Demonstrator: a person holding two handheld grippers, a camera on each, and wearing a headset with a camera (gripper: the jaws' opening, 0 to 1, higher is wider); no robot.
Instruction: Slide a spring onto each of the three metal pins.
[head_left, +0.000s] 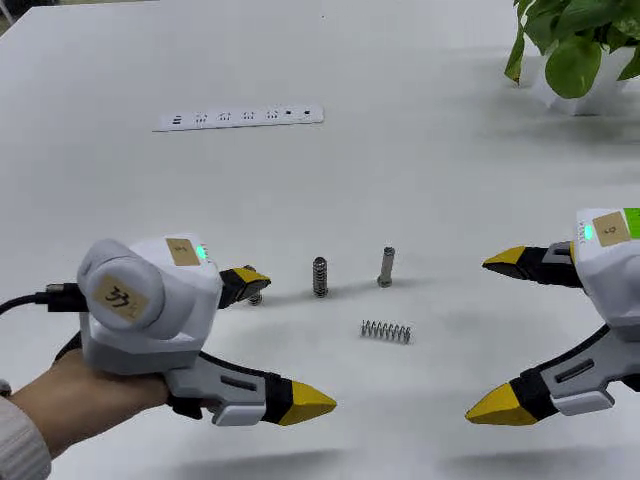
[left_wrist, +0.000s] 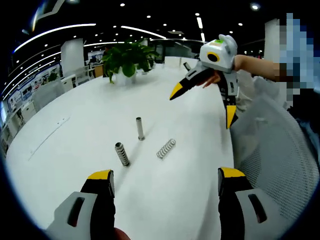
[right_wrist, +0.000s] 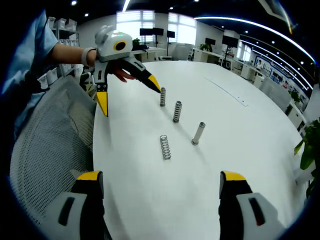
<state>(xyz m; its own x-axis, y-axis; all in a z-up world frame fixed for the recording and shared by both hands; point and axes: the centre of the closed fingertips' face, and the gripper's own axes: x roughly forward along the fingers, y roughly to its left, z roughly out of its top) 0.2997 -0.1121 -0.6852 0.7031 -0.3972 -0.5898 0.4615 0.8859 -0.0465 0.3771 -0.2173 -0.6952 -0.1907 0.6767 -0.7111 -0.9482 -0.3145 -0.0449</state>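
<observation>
I hold the left gripper (head_left: 285, 340) at the near left of the white workbench (head_left: 420, 180), with a hand (head_left: 70, 400) wrapped round its grip. Its two yellow-tipped jaws stand wide apart and hold nothing. I hold the right gripper (head_left: 495, 333) at the near right, its jaws likewise spread wide and empty. Both grippers point inward toward the parts standing between them. The bare grey metal pin (head_left: 386, 267) stands upright at the right end of the row and carries no spring. The middle metal pin (head_left: 320, 277) stands just to its left, upright, with its shaft sleeved in coils. The left metal pin (right_wrist: 162, 96) is also sleeved in coils, as the right gripper view shows. In the head view it sits just beside the far jaw tip of the left gripper, mostly hidden. The loose steel coil spring (head_left: 386, 331) lies flat on the workbench on the near side of the bare grey metal pin, apart from it and touching neither gripper. A flat white power strip (head_left: 240, 117) lies at the far side, well apart from the pins. A green leafy potted plant (head_left: 575, 45) stands at the far right.
</observation>
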